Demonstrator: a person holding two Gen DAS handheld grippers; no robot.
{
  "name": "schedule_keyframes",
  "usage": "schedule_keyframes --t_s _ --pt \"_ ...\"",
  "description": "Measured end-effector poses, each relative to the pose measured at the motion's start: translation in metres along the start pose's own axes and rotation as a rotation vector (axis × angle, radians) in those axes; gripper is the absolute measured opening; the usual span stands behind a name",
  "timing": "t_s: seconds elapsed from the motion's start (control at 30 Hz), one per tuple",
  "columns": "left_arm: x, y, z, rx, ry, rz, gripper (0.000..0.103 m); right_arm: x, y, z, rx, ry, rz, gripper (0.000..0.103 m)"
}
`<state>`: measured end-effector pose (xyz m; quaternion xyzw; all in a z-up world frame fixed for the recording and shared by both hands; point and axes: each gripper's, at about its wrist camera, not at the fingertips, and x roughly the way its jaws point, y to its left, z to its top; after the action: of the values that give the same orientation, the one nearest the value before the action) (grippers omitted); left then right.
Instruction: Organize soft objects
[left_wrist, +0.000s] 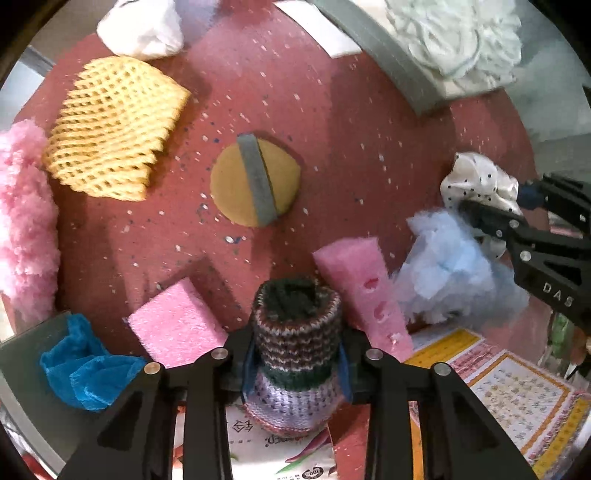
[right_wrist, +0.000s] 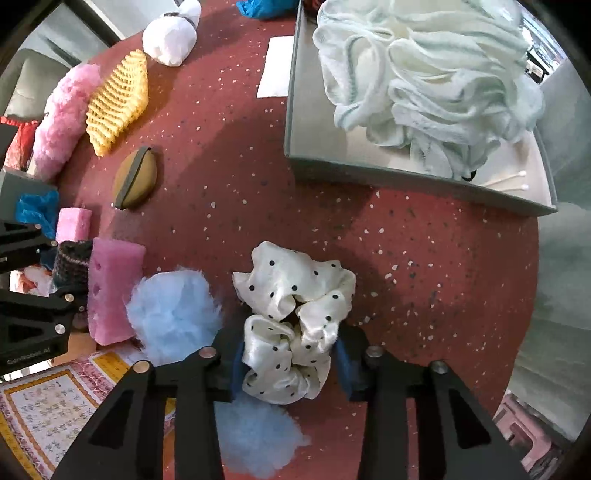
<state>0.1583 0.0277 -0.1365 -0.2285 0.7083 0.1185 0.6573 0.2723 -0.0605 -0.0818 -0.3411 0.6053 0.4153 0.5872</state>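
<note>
Between the right tool's fingers sits the scrunchie.

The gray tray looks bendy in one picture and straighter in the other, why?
Left wrist view: the fisheye lens curves the gray tray near the picture's edge. Right wrist view: the tray sits nearer the middle, so it looks straighter; the corners go black in both views.

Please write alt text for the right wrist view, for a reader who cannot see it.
The right tongs grip a white polka-dot scrunchie on a red speckled table. Blue fluff and a pink sponge lie to its left; a grey tray with a pale mesh pouf sits behind.
</note>
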Motion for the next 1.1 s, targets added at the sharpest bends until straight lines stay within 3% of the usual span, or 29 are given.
schedule_keyframes --t_s 0.37,0.73,0.93,1.1 --pt "-0.039 0.012 0.020 -0.091 -0.101 0.018 0.035 -0.036 0.012 0.001 -0.017 -0.098 -0.019 0.034" --pt "-0.110 0.013 0.023 -0.139 -0.228 0.007 0.035 -0.081 0.025 0.019 -0.020 -0.186 -0.031 0.034" --pt "-0.139 -0.010 0.022 -0.111 -0.302 -0.006 0.035 -0.113 0.019 0.010 -0.001 -0.234 -0.052 0.034" --pt "-0.162 -0.027 -0.001 -0.083 -0.339 -0.016 0.035 -0.139 0.023 -0.001 0.015 -0.292 -0.072 0.034"
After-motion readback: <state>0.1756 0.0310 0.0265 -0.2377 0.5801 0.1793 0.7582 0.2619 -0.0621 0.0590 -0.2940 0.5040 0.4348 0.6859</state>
